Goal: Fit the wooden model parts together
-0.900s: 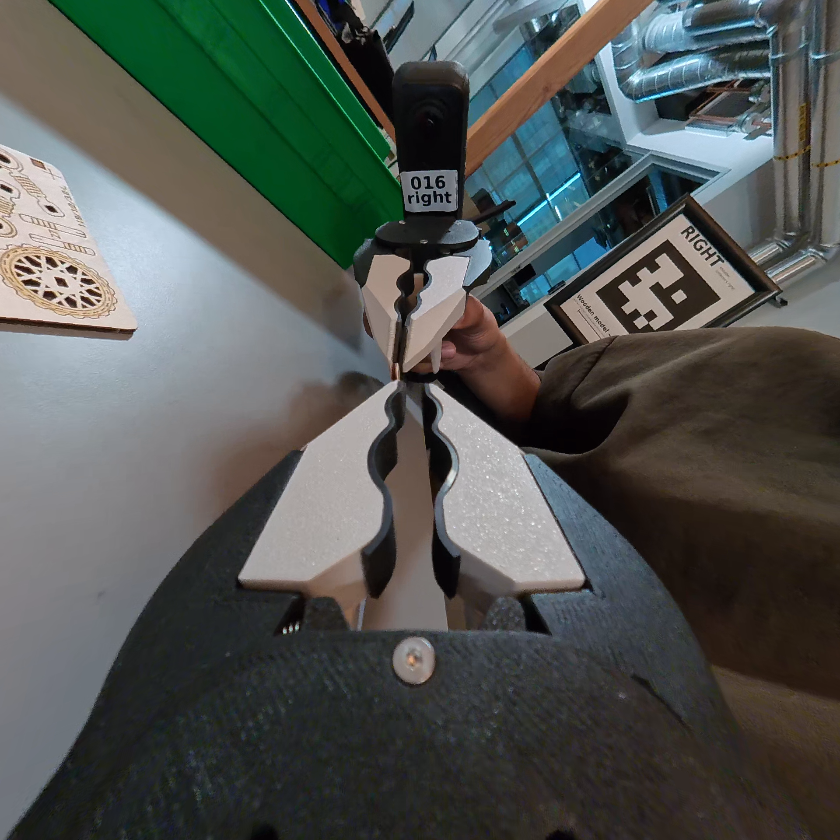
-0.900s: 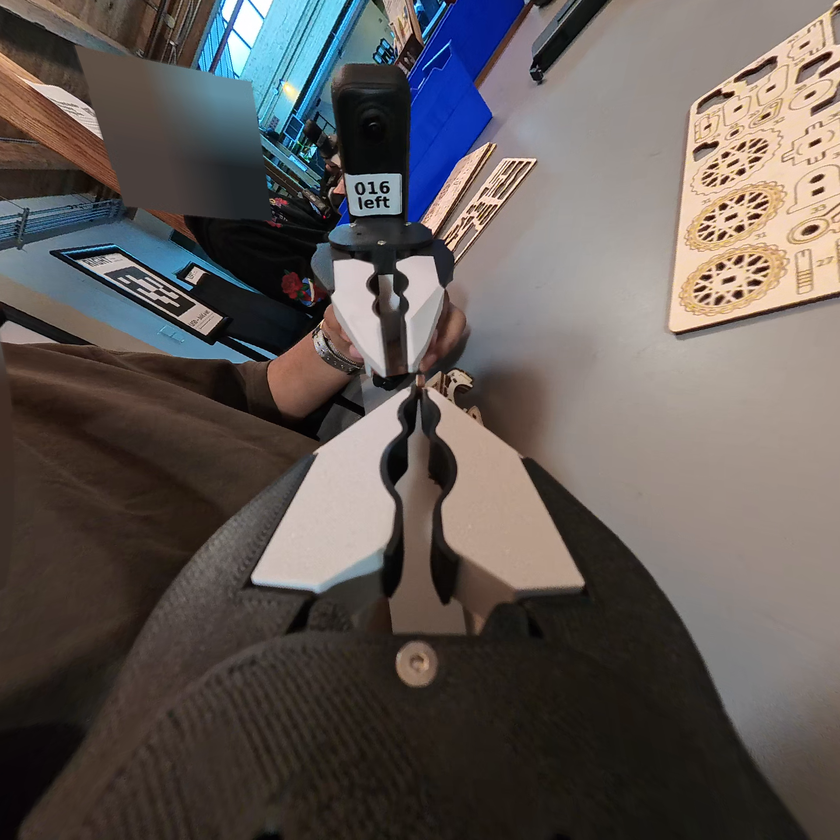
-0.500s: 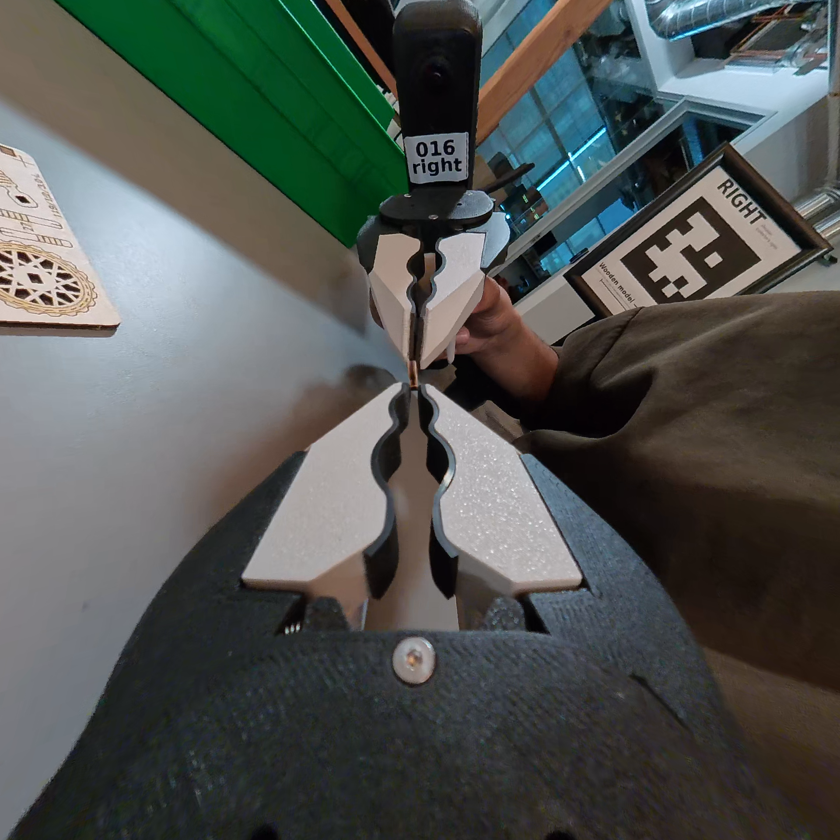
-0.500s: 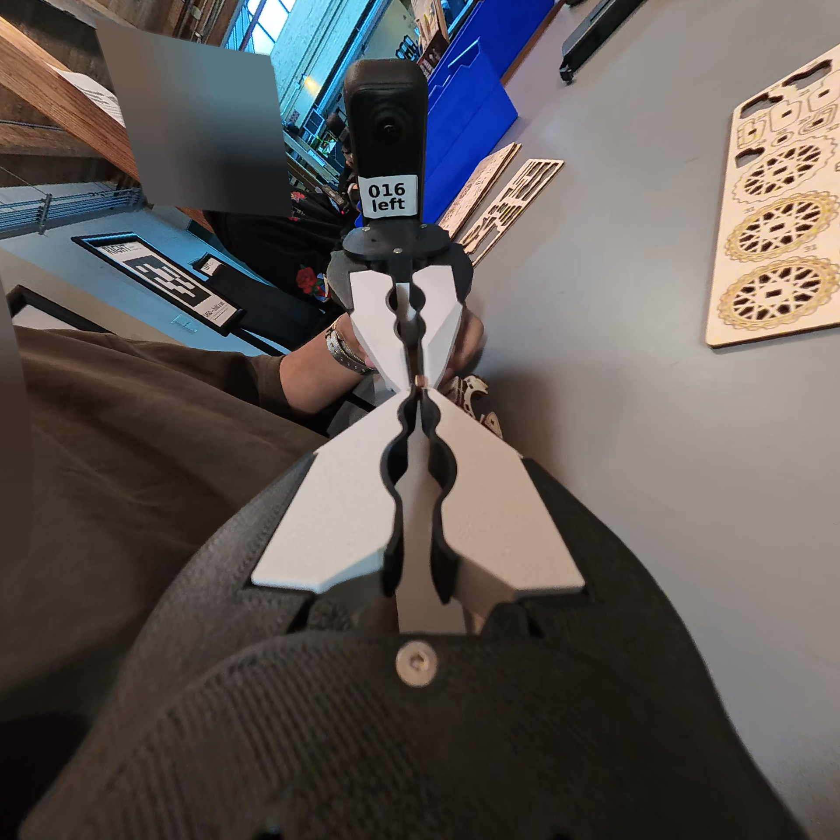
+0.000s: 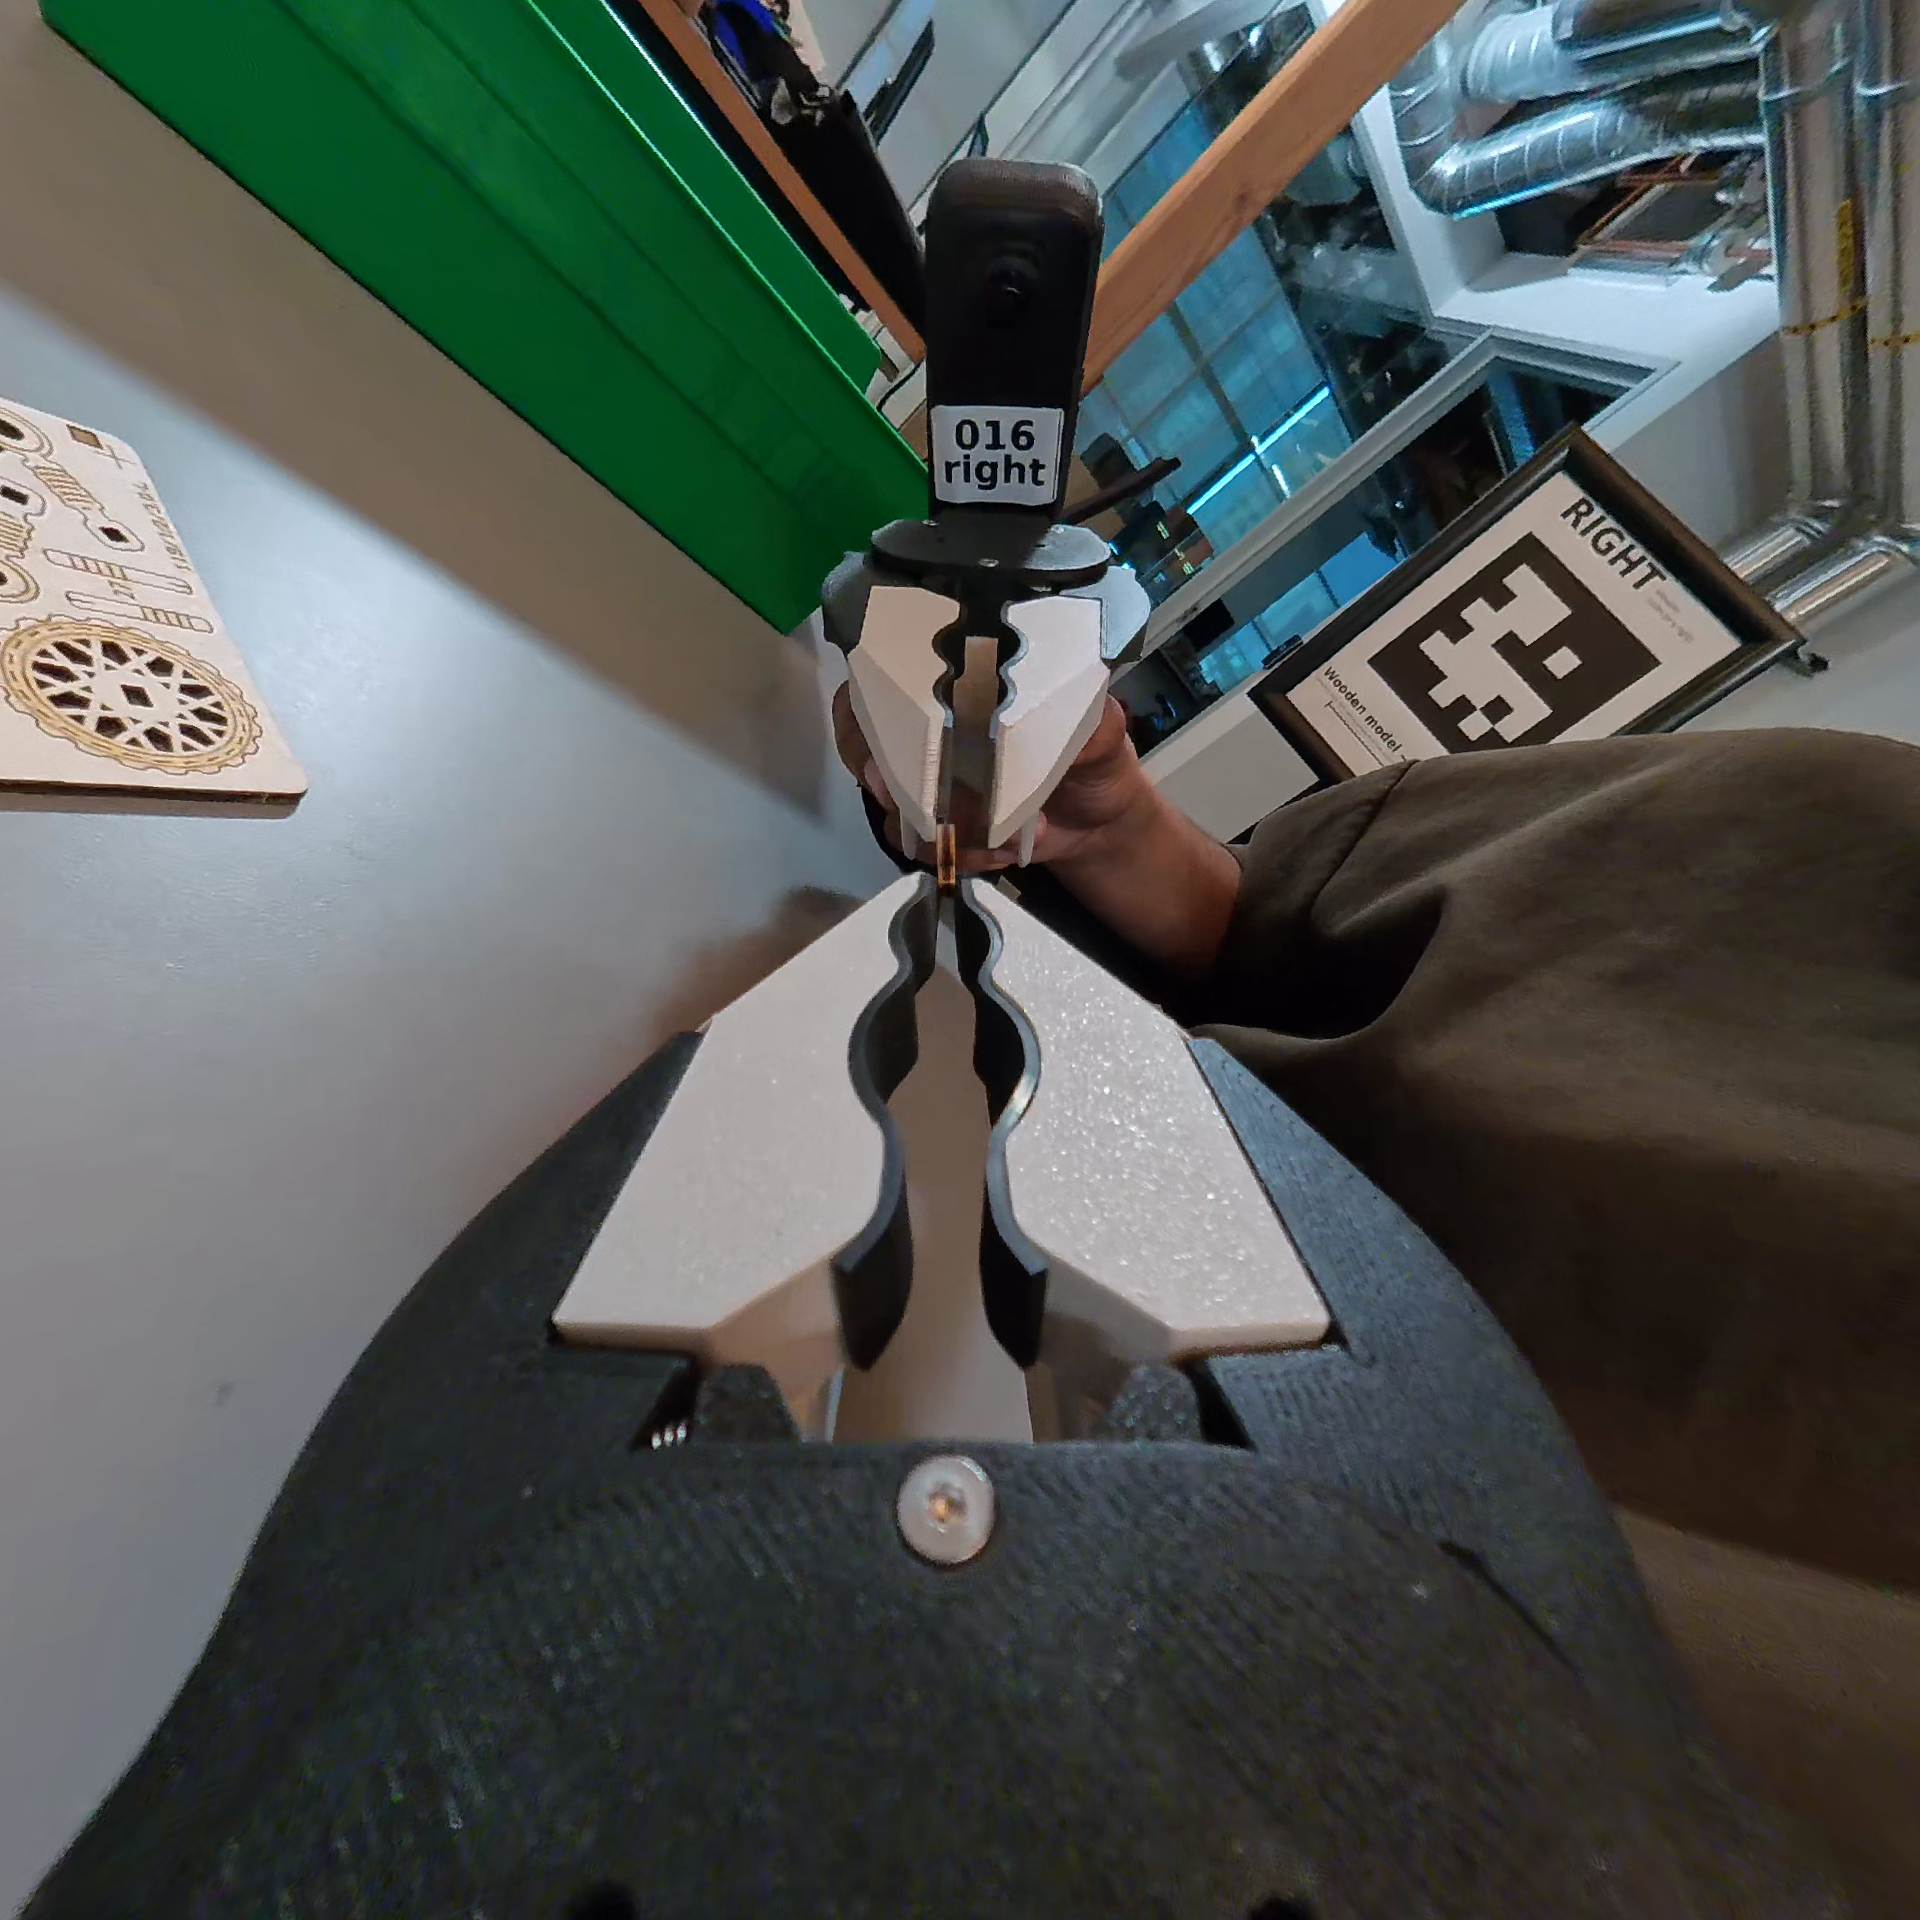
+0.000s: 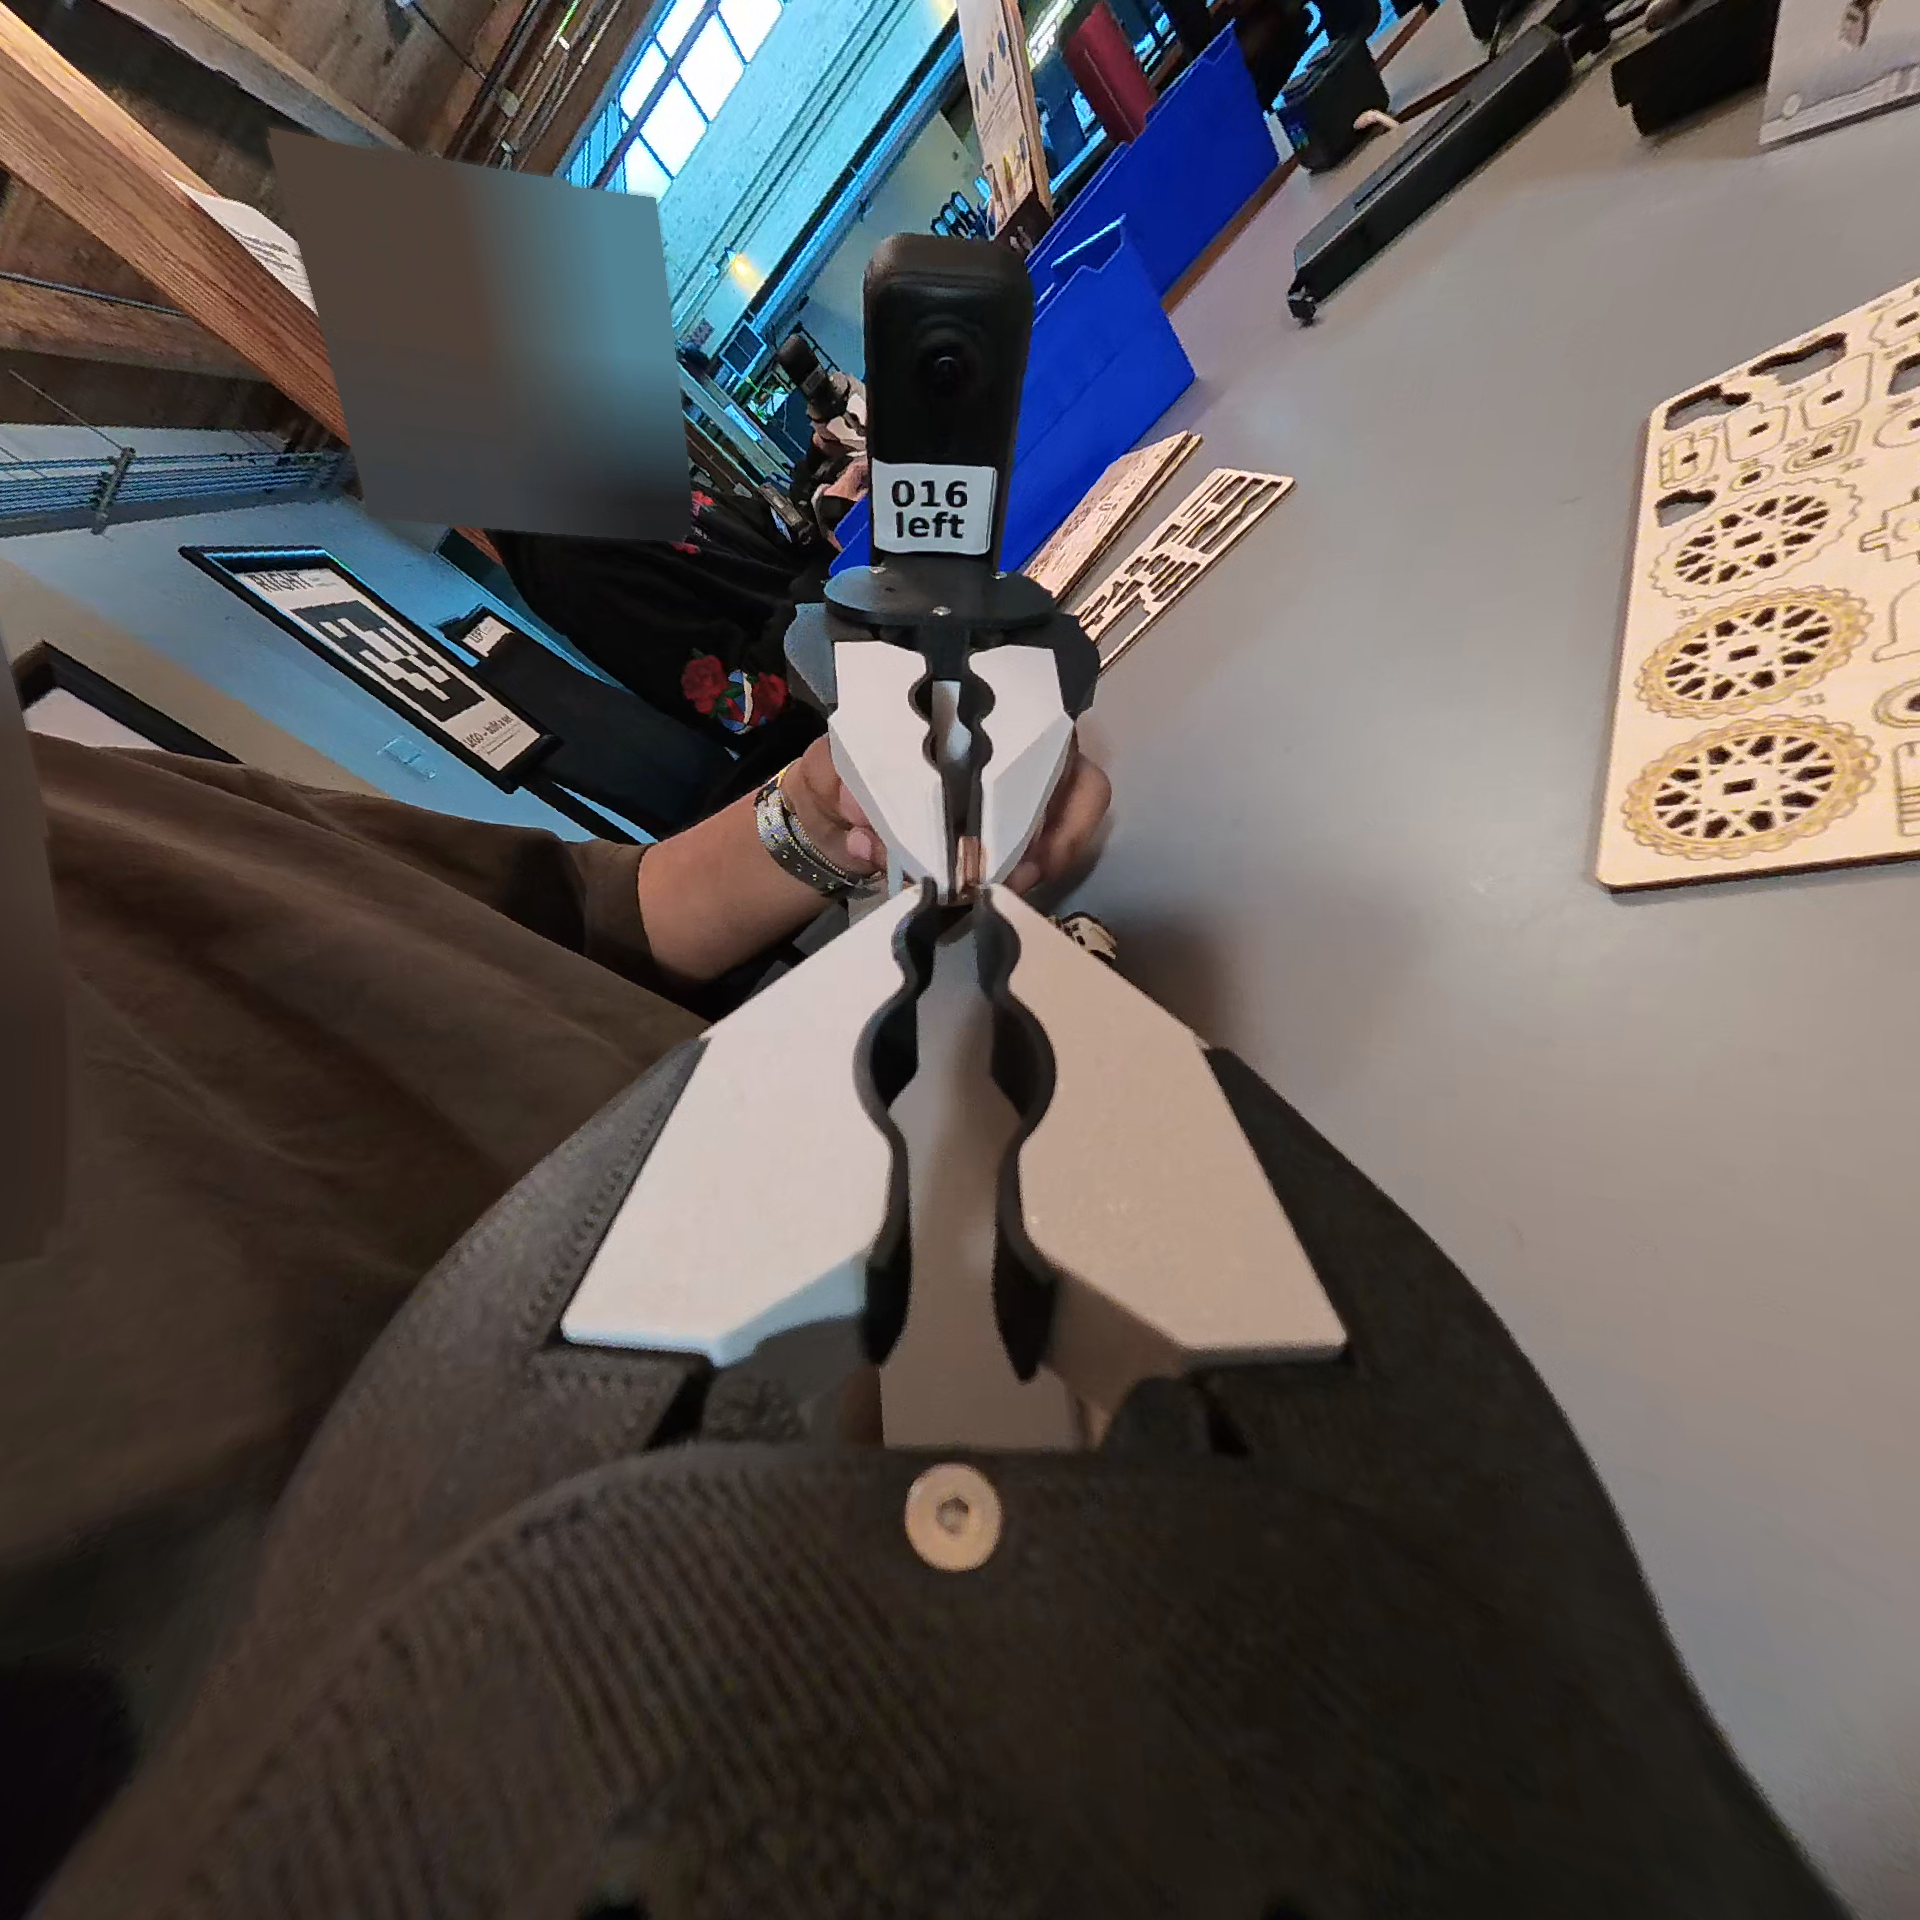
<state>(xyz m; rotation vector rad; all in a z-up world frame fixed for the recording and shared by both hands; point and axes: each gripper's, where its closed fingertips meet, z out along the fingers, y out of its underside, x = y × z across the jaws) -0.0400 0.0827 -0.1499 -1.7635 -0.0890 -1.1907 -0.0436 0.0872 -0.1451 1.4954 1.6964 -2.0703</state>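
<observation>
Left gripper (image 5: 943,902) and right gripper (image 6: 954,906) meet tip to tip above the bench (image 6: 1455,1039); both sets of jaws stand narrow, each pinching an end of one small wooden part (image 5: 947,871), seen edge-on between them; a second wooden piece (image 6: 1086,930) lies just beyond the right jaws, partly hidden; a laser-cut parts sheet (image 6: 1766,665) rests well off to their right.

A small thin wooden part (image 5: 947,871) stands edge-on at frame centre, pinched where both sets of fingertips meet (its shape too small to tell), while a laser-cut wooden sheet (image 6: 1756,644) of gear-like wheels lies flat at right.
</observation>
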